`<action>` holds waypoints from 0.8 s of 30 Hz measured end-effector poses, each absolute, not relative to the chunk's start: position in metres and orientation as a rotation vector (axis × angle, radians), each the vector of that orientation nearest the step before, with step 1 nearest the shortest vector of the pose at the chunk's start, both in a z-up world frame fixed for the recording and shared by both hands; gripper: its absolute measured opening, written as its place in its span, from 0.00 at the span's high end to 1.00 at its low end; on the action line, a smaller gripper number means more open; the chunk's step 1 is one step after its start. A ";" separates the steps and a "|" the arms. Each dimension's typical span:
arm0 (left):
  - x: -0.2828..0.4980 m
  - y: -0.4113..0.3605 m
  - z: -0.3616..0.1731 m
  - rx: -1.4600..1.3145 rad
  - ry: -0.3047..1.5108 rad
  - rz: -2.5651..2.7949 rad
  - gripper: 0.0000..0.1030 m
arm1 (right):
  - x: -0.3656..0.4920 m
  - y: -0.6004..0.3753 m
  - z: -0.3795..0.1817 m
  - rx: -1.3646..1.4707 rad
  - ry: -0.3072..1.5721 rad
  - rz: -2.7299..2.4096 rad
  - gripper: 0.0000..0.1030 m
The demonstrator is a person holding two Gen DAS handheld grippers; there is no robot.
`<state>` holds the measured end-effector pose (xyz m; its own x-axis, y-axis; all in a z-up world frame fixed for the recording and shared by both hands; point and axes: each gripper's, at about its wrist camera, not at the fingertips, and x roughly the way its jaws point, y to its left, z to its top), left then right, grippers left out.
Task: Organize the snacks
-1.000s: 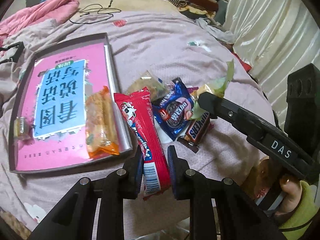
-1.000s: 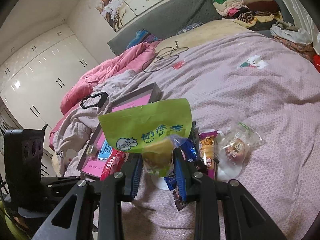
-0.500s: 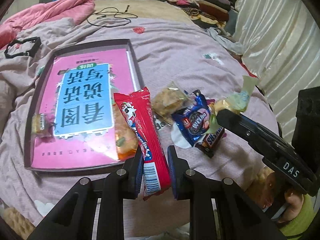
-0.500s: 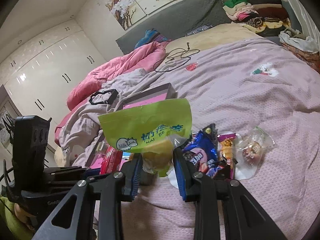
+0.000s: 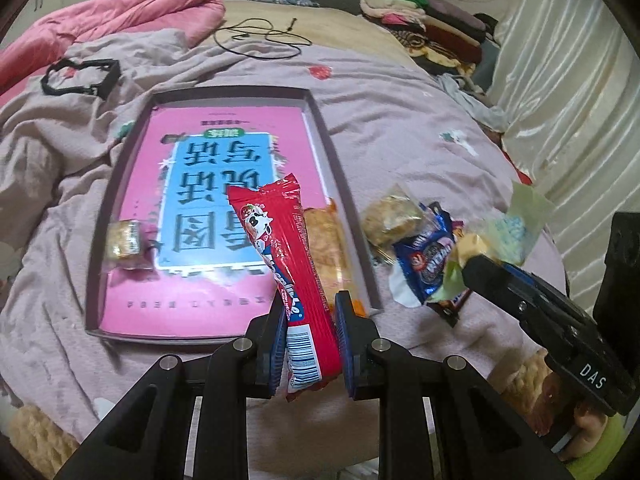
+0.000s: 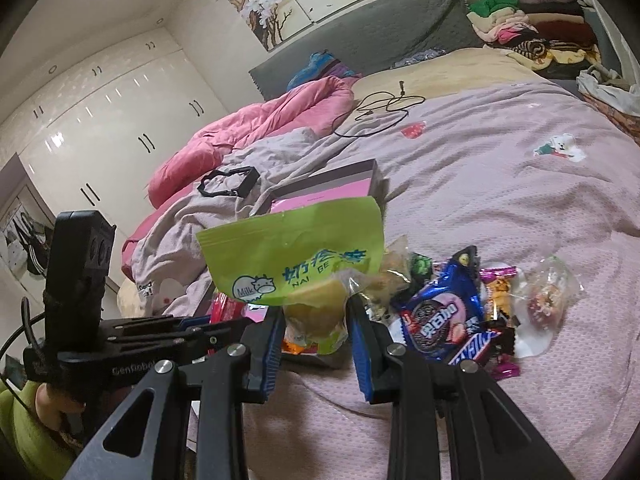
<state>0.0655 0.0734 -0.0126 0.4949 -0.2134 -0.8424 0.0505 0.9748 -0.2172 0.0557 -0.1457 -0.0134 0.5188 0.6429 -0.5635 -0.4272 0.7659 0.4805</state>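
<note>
My left gripper (image 5: 310,334) is shut on a long red snack packet (image 5: 286,264) and holds it above the near edge of a shallow tray (image 5: 340,184) lined with a pink and blue book. In the tray lie an orange packet (image 5: 326,240) and a small cracker packet (image 5: 124,240). My right gripper (image 6: 314,332) is shut on a green milk-candy bag (image 6: 296,256), held above the bed right of the tray; it shows in the left wrist view (image 5: 480,268). A pile with a blue Oreo packet (image 6: 436,312), a Snickers bar (image 6: 476,348) and clear-wrapped snacks (image 6: 548,300) lies on the bedspread.
The purple bedspread (image 6: 500,168) surrounds the tray. A pink quilt (image 5: 100,24), a black cable (image 5: 260,38) and a black frame-like object (image 5: 80,76) lie farther back. Folded clothes (image 6: 528,28) are stacked at the far right, white curtains (image 5: 568,92) hang beside the bed.
My left gripper with the red packet has moved left over the tray's near right part. My right gripper with the green bag has moved with it, staying right of the tray.
</note>
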 end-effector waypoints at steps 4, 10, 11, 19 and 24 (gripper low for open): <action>0.066 0.089 -0.012 -0.193 1.037 -0.134 0.77 | 0.055 -0.138 -0.013 0.293 0.799 0.658 0.70; 0.066 0.111 -0.013 -0.220 1.027 -0.090 0.77 | 0.056 -0.123 -0.013 0.277 0.805 0.673 0.70; 0.067 0.114 -0.014 -0.222 1.026 -0.084 0.77 | 0.057 -0.121 -0.013 0.273 0.807 0.678 0.70; 0.070 0.143 -0.021 -0.247 1.021 -0.009 0.77 | 0.056 -0.097 -0.016 0.245 0.823 0.699 0.70; 0.072 0.152 -0.025 -0.250 1.017 0.015 0.77 | 0.054 -0.082 -0.019 0.228 0.832 0.712 0.70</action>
<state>0.0719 0.1522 -0.0246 0.5285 -0.1036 -0.8426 -0.1280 0.9715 -0.1997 0.0539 -0.0823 -0.0185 0.4606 0.6575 -0.5963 -0.4870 0.7488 0.4495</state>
